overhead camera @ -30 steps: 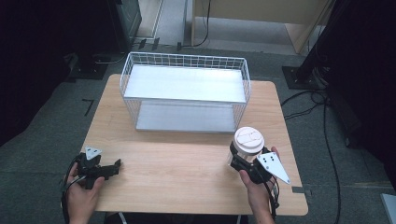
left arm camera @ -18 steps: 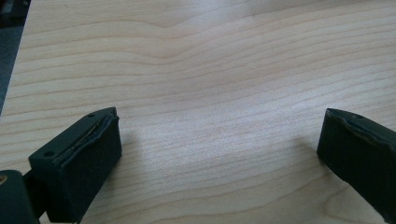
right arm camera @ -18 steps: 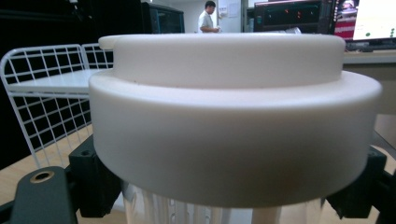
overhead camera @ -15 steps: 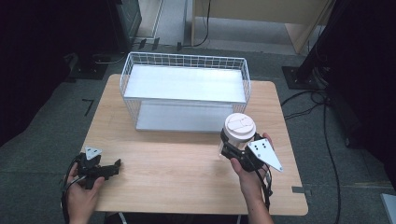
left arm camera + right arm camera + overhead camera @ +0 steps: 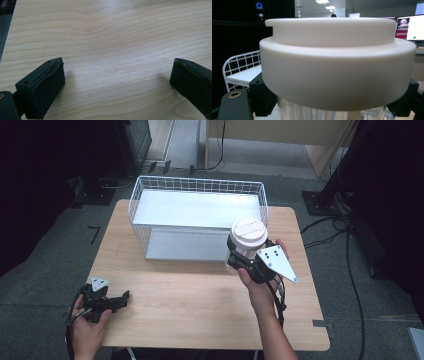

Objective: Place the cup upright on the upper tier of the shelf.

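Note:
A clear plastic cup with a white lid [image 5: 247,240] hangs above the table, just in front of the white wire basket [image 5: 197,218] near its right end. My right gripper [image 5: 245,260] is shut on the cup below the lid. Up close in the right gripper view the lid [image 5: 337,57] is huge, with the black jaws pressed on the clear wall under it. My left gripper [image 5: 120,299] rests low at the table's front left, open, with bare wood between its fingers [image 5: 42,86].
The wire basket has a white floor and stands at the back middle of the wooden table [image 5: 190,310]. Dark floor, cables [image 5: 350,270] and black stands surround the table.
My right gripper has lifted the cup and carried it forward and left, from the table's right front up toward the basket's front right. The left gripper has stayed put.

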